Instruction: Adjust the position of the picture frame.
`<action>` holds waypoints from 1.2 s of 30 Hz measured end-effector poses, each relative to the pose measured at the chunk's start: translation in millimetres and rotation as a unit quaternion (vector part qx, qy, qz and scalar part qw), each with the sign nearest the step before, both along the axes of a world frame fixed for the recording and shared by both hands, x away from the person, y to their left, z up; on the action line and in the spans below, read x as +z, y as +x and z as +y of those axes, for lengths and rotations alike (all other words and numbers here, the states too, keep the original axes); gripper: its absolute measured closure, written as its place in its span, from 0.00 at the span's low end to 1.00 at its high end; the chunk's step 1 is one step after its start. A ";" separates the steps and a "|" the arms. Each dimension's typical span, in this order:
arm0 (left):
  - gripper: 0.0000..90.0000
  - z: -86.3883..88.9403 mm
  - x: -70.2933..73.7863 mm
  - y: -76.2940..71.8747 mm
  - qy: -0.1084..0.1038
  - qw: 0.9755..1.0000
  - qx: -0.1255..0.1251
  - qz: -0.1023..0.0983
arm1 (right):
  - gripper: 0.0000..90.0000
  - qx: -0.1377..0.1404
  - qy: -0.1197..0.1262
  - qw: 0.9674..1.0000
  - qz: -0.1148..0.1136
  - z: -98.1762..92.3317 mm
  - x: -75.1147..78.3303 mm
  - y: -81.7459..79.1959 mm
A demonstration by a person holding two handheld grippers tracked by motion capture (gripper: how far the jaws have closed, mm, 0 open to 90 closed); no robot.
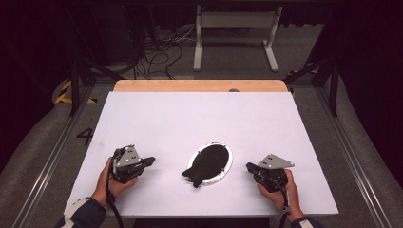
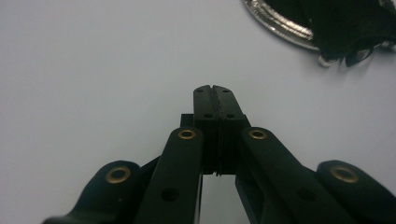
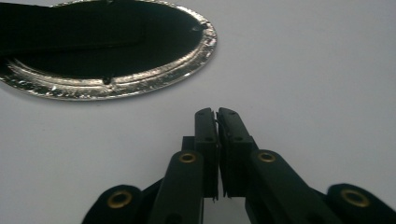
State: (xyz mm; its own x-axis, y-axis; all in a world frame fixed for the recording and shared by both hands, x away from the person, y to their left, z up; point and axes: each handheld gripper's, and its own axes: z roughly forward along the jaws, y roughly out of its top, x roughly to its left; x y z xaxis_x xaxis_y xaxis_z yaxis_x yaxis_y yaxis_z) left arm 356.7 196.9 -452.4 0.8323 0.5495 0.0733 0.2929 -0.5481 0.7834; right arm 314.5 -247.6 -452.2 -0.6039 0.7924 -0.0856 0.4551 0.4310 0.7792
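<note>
Left gripper [image 1: 149, 161]: clenched empty, poised beside dish for approach.
Right gripper [image 1: 249, 166]: clenched empty, flanking opposite rim.
Foil dish [image 1: 227, 167]: between both, holding black cloth [image 1: 206, 165].

An oval silver-rimmed tray [image 1: 228, 166] is seen lying flat near the front middle of the white tabletop [image 1: 199, 118]. A black cloth [image 1: 205, 164] is spread over it, one end draped past the rim.

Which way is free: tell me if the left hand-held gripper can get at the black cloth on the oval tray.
Probably yes: bare table lies between the left hand-held gripper and the black cloth overhanging the oval tray, but its jaws are shut.
</note>
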 end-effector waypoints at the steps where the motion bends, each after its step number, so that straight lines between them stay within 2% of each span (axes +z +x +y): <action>1: 1.00 -5.0 -0.2 2.4 0.002 1.000 -0.006 0.002 | 0.99 0.003 0.001 1.000 0.002 3.0 -0.3 -0.2; 4: 1.00 -14.1 -1.2 7.1 0.003 1.000 -0.016 0.010 | 1.00 0.010 0.000 1.000 0.005 9.4 -1.6 0.2; 7: 1.00 -31.5 -3.9 13.1 0.006 0.999 -0.034 0.022 | 1.00 0.022 -0.001 1.000 0.011 20.3 -3.5 0.6; 14: 1.00 -54.8 -9.7 18.7 0.022 0.997 -0.065 0.030 | 1.00 0.043 0.006 0.999 0.026 37.9 -5.4 -2.2; 16: 1.00 -59.8 -10.4 18.0 0.025 0.997 -0.068 0.026 | 1.00 0.052 0.006 0.998 0.031 42.9 -6.2 -4.3; 21: 1.00 -66.8 -11.4 17.8 0.024 0.996 -0.078 0.031 | 1.00 0.063 0.002 0.998 0.030 50.5 -6.0 -8.3; 23: 1.00 -71.9 -12.2 17.5 0.028 0.995 -0.087 0.037 | 1.00 0.064 -0.002 0.997 0.030 53.4 -7.1 -9.1; 28: 1.00 -82.4 -13.1 16.4 0.032 0.994 -0.099 0.034 | 1.00 0.063 -0.016 0.998 0.024 61.3 -8.6 -14.4; 36: 0.99 -86.3 -13.1 14.1 0.037 0.993 -0.105 0.031 | 1.00 0.057 -0.018 0.998 0.017 69.1 -10.5 -15.1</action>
